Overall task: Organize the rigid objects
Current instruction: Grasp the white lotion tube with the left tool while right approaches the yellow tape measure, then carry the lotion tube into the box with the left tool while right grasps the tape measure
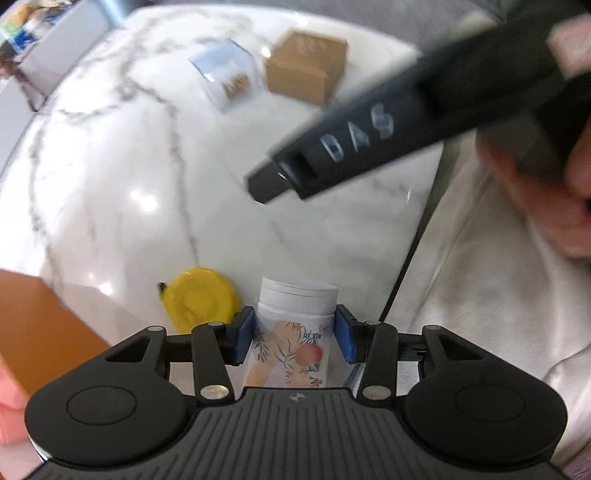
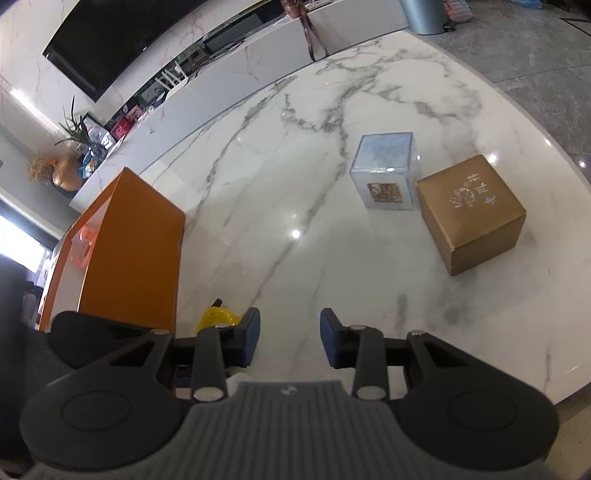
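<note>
The right gripper [image 1: 258,184] is motion-blurred; the left jaws hide the bottle's [image 1: 295,332] base.

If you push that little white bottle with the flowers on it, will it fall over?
The white bottle looks taller than wide, so a high push might tip it. Its smooth round body would probably roll then. It seems stiff plastic, unlikely to squash between the left gripper pads.

We note a dark wall screen [image 2: 110,40], a potted plant [image 2: 74,129], a gold vase [image 2: 66,175], a grey bin [image 2: 424,14].
</note>
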`<action>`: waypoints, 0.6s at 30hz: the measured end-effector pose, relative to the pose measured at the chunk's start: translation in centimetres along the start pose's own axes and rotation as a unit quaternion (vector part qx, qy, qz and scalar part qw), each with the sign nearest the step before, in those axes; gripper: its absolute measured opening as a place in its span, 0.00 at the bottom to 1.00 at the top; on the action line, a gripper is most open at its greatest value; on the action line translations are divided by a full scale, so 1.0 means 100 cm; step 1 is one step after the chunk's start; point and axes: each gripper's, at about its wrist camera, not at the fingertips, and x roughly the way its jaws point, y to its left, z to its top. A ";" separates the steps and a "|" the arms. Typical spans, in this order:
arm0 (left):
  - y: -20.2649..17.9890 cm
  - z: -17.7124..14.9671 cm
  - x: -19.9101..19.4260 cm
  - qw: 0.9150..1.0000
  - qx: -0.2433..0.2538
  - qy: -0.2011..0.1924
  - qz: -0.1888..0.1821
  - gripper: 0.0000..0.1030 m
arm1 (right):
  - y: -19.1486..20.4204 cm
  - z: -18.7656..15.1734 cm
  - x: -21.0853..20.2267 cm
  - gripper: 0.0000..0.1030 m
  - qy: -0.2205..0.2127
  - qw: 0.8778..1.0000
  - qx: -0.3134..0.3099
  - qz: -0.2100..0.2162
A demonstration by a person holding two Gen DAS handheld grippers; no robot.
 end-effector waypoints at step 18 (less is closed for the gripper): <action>0.062 -0.026 -0.140 0.985 -0.124 -0.118 0.021 0.49 | 0.061 -0.015 0.005 0.46 0.005 0.984 -0.180 -0.012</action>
